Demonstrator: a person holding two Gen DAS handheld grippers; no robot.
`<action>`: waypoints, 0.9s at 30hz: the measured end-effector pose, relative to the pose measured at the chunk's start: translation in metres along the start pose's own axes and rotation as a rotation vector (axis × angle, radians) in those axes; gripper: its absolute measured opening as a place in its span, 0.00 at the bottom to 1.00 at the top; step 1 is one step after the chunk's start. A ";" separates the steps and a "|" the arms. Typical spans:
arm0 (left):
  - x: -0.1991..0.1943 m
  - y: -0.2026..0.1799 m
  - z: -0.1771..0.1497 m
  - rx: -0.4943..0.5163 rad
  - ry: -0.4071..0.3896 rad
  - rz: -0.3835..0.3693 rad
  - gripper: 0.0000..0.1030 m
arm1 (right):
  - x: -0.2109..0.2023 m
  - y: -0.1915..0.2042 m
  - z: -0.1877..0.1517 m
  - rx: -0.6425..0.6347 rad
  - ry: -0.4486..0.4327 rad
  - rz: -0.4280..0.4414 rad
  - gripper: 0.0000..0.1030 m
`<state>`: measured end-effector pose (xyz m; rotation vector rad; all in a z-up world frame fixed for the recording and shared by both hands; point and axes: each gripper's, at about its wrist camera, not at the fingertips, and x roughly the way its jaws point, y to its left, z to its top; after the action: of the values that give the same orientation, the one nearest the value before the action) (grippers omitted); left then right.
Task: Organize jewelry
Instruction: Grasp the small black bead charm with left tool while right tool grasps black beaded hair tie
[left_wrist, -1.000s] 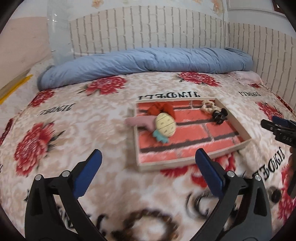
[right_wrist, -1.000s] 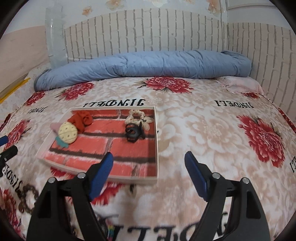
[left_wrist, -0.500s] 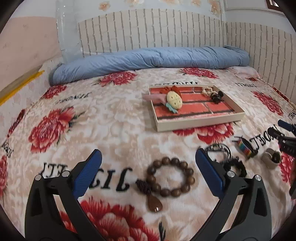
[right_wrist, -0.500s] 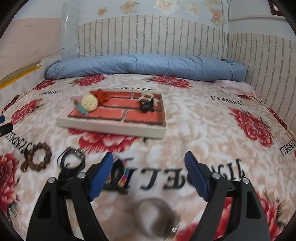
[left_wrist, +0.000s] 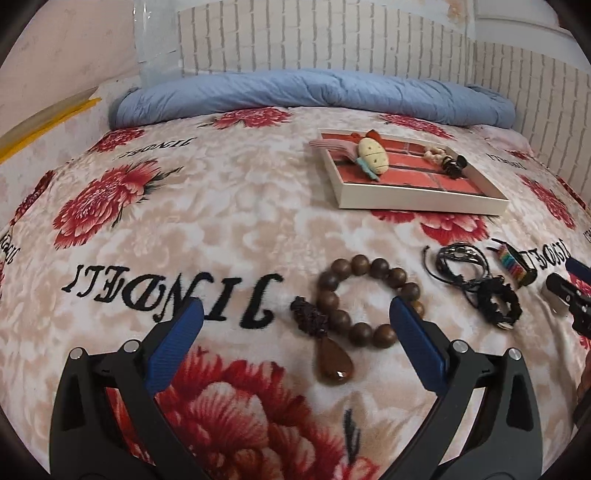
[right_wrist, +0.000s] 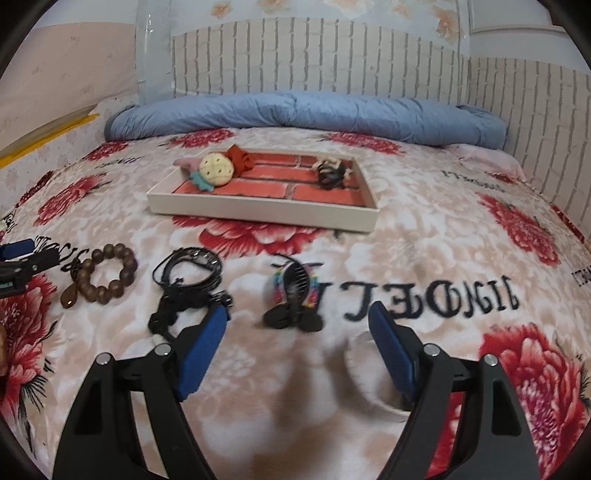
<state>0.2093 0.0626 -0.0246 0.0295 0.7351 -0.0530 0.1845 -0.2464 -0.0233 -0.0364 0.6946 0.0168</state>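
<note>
1. Soft flowery blanket (left_wrist: 221, 229) covers the bed, and a rolled blue quilt (right_wrist: 303, 114) lies at the far end by the brick-pattern wall.
2. On the blanket, farther away, sits a flat white tray with a red brick picture inside (right_wrist: 258, 212). It already holds a round yellow clip (right_wrist: 217, 170), a red bow and a small dark hair piece.
3. Near the grippers lie the loose things, in a row: a brown wooden bead bracelet with a drop-shaped pendant (left_wrist: 369, 299), a tangle of black cord bracelets (right_wrist: 192, 280), and a black claw clip on a rainbow band (right_wrist: 293, 291).
4. The left gripper (left_wrist: 295, 332) has its blue fingers wide apart and holds nothing. The bead bracelet lies just in front, between them.
5. The right gripper (right_wrist: 297, 332) is also wide apart and bare, with the claw clip just ahead.
6. The blanket is fluffy, so fingers could pinch fuzz instead of beads.
7. The black cords are knotted together, so lifting one might drag the others.
8. The round beads could slip and roll out of a pinch.
</note>
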 end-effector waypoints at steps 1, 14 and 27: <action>0.002 0.002 0.000 -0.005 0.003 -0.002 0.93 | 0.001 0.004 -0.001 -0.007 0.005 -0.002 0.75; 0.044 0.016 -0.005 -0.050 0.144 -0.005 0.68 | 0.023 0.034 0.001 -0.030 0.108 -0.017 0.67; 0.060 0.022 -0.004 -0.082 0.187 -0.038 0.61 | 0.044 0.042 -0.006 -0.035 0.192 0.006 0.43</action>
<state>0.2520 0.0828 -0.0680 -0.0585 0.9241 -0.0564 0.2133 -0.2048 -0.0569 -0.0701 0.8866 0.0313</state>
